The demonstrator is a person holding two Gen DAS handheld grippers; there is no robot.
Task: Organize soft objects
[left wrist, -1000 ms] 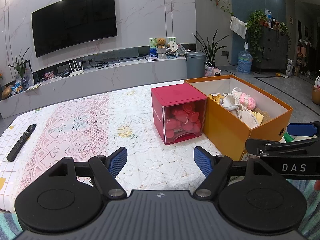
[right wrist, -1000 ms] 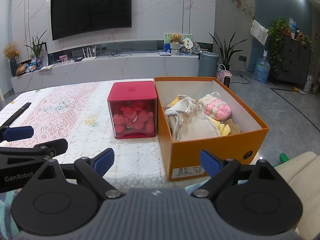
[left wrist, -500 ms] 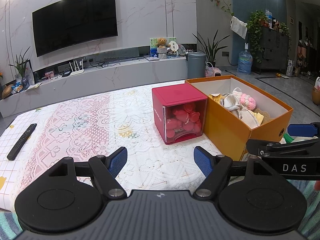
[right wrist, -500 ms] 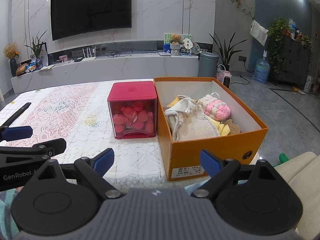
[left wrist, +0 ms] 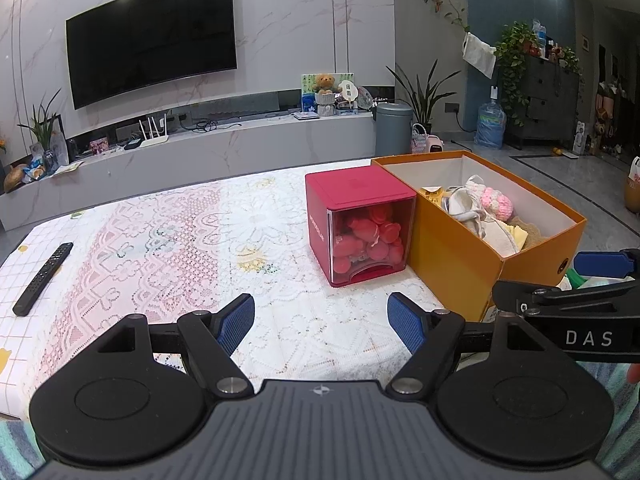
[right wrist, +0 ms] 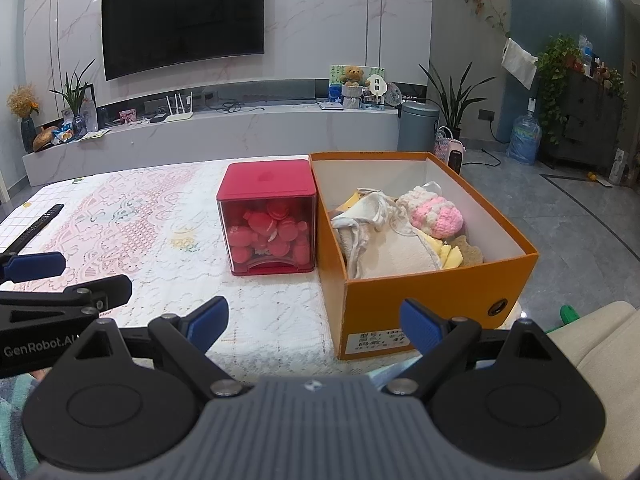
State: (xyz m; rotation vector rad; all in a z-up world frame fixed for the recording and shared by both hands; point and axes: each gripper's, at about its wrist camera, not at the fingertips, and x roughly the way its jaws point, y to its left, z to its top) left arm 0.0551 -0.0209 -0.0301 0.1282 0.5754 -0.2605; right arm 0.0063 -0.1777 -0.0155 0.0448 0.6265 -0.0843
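Note:
An open orange box (right wrist: 432, 288) stands at the table's right end and holds soft things: cream cloth (right wrist: 384, 244), a pink and white knitted piece (right wrist: 440, 216) and yellow pieces. It also shows in the left wrist view (left wrist: 456, 256). A red cube container (right wrist: 268, 200) with red round pieces touches its left side, also in the left wrist view (left wrist: 356, 204). My left gripper (left wrist: 320, 318) is open and empty above the lace cloth, short of the cube. My right gripper (right wrist: 314, 320) is open and empty in front of the orange box.
A black remote (left wrist: 42, 278) lies at the table's left edge. A lace tablecloth (left wrist: 180, 240) covers the table. Beyond stand a TV bench (right wrist: 240, 136), a grey bin (right wrist: 418, 128) and plants. A beige cushion (right wrist: 600, 344) lies at the right.

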